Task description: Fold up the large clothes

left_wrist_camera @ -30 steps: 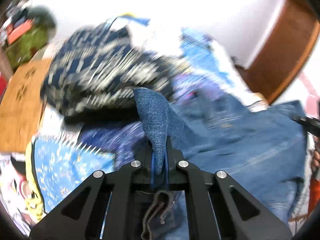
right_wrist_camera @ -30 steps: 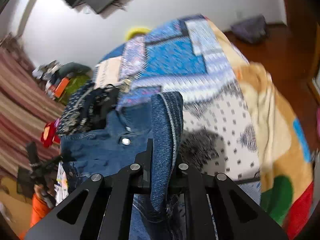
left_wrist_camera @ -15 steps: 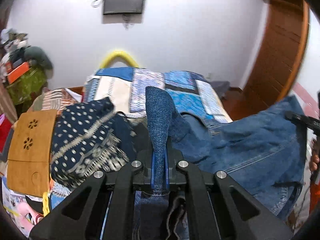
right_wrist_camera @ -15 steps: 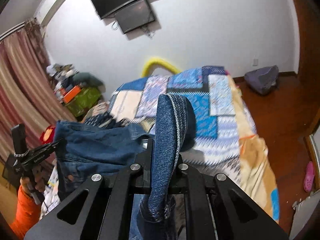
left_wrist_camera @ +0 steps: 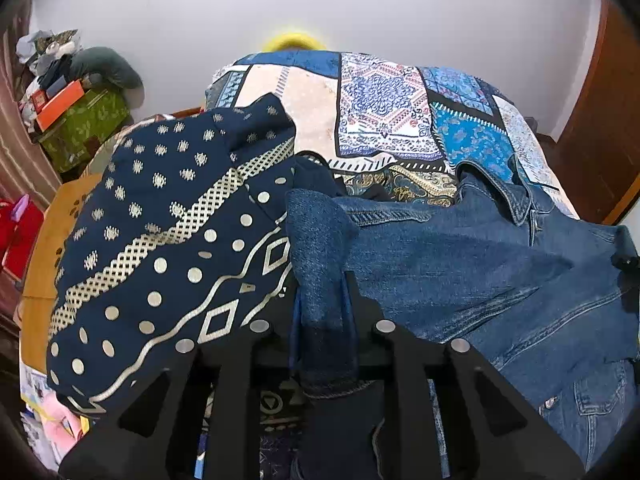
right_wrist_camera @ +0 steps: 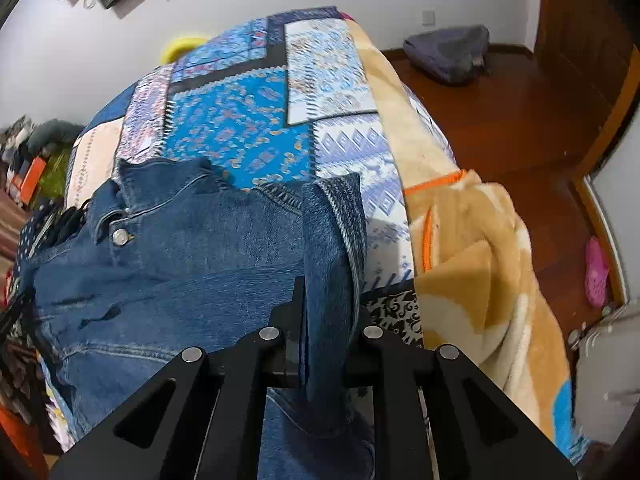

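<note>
A: Ok, left to right, quick. Far left there's a navy patterned garment (left_wrist_camera: 160, 240) heaped beside the jacket, touching it at the left grip

B: Left gripper (left_wrist_camera: 322, 312)?

A: Jaws pinched nearly closed on a bunched fold of the denim jacket (left_wrist_camera: 460, 272), fabric pokes up between the fingers. Jacket is spread between both claws over the patchwork quilt (left_wrist_camera: 380, 120) on the bed, collar pointing away, lower part hanging toward the camera

B: Right gripper (right_wrist_camera: 328, 320)?

A: Same deal, clamped tight on a thick roll of the jacket's other edge. Beige blanket (right_wrist_camera: 480, 240) just to its right, draped off the bed side

B: Risks?

A: My guess: laying it down near the navy garment could trap that cloth under the denim, or drag it along. The grips are on bunched rolls, not flat edges, so a layer could slip out and the jacket lands creased or skewed. Too far right and a sleeve slides off onto the blanket
</note>
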Demonstrator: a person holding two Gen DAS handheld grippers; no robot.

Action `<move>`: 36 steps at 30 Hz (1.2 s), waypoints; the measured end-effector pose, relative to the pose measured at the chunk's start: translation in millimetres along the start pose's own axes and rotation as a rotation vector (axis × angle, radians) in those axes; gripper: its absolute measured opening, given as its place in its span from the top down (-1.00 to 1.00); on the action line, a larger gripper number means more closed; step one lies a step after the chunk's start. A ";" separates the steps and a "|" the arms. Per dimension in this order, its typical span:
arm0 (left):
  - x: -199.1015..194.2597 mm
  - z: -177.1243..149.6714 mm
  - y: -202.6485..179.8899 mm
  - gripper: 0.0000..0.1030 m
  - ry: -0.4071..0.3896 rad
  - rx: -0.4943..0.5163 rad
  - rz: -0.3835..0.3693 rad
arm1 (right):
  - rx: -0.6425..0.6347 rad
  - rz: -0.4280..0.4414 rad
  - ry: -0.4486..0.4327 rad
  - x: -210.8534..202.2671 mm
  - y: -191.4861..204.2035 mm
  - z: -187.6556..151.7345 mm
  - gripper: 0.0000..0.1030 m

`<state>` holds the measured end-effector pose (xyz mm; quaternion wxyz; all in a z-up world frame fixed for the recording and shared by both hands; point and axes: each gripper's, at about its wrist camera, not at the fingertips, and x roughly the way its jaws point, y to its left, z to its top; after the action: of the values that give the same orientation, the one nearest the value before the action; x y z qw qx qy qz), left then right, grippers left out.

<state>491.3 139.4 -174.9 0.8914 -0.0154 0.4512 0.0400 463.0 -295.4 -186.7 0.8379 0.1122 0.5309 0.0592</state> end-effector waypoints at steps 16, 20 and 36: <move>-107.2 -27.8 -17.2 0.20 -0.094 0.073 0.030 | -0.217 0.003 -0.162 -130.6 45.1 -38.8 0.15; -143.5 -46.6 -18.6 -0.13 -0.146 0.096 0.039 | -0.275 0.006 -0.244 -167.5 59.2 -64.7 -0.14; -144.9 -163.6 7.9 -0.47 0.046 0.014 -0.035 | -0.275 0.009 -0.101 -162.5 41.5 -165.0 -0.15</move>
<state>273.8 128.6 -155.0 0.8815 -0.0177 0.4714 0.0209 245.1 -270.1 -101.7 0.8706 0.0013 0.4746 0.1294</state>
